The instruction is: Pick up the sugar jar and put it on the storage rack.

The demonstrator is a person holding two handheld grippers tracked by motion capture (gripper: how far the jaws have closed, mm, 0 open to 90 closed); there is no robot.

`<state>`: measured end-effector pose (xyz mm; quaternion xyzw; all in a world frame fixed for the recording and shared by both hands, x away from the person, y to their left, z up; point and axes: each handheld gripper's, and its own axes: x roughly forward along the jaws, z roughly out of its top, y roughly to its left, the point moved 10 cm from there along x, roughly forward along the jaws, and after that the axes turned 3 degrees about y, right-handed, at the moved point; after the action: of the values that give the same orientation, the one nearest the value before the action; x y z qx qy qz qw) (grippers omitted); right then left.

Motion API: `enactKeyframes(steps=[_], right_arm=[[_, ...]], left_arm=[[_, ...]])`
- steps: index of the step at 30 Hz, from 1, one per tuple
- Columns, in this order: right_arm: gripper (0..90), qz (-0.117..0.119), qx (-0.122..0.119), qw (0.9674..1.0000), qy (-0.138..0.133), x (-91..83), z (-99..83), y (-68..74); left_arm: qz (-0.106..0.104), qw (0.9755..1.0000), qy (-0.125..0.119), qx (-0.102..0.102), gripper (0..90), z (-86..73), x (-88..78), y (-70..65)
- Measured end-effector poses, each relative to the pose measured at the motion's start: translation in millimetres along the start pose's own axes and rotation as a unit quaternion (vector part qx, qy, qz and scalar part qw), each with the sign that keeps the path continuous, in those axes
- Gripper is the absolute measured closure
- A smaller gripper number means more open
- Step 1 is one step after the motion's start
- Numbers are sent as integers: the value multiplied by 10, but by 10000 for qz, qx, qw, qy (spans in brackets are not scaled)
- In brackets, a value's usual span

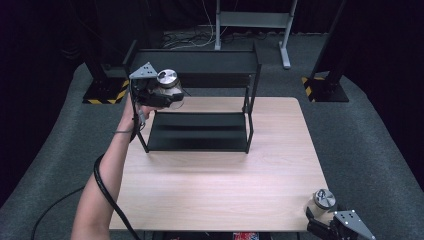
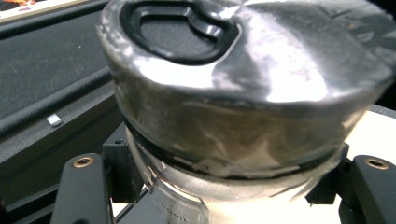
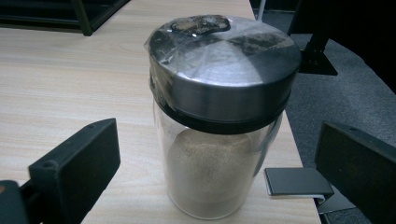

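1. The broad front and middle of the tabletop (image 1: 215, 180) lay bare, giving open passage between the two hands.
2. The black two-tier shelf rack (image 1: 200, 100) stood across the tabletop's far part; its upright posts and top shelf bounded entry to the lower shelf.
3. The left gripper (image 1: 165, 97), closed on a jar (image 1: 167, 82), hung at the rack's left front post.
4. A second jar (image 3: 219, 121) stood near the tabletop's right front corner, between the right gripper's (image 3: 224, 177) spread fingers (image 3: 79, 158).

Two clear jars w/ metal lids: one jar (image 1: 167, 87) upright, clamped in left gripper (image 1: 172, 100); other jar (image 3: 219, 116), powder inside, upright btwn right gripper's (image 1: 320, 220) spread jaws.
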<state>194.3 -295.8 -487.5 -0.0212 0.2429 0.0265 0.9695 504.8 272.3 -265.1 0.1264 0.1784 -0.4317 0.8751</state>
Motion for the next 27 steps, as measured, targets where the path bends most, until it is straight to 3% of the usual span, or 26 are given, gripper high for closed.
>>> enactKeyframes(steps=[27], right_arm=[[0,17,34,10000,-10,-4,4,-8]], left_arm=[[-14,9999,-75,138,304,246,-143,-8]])
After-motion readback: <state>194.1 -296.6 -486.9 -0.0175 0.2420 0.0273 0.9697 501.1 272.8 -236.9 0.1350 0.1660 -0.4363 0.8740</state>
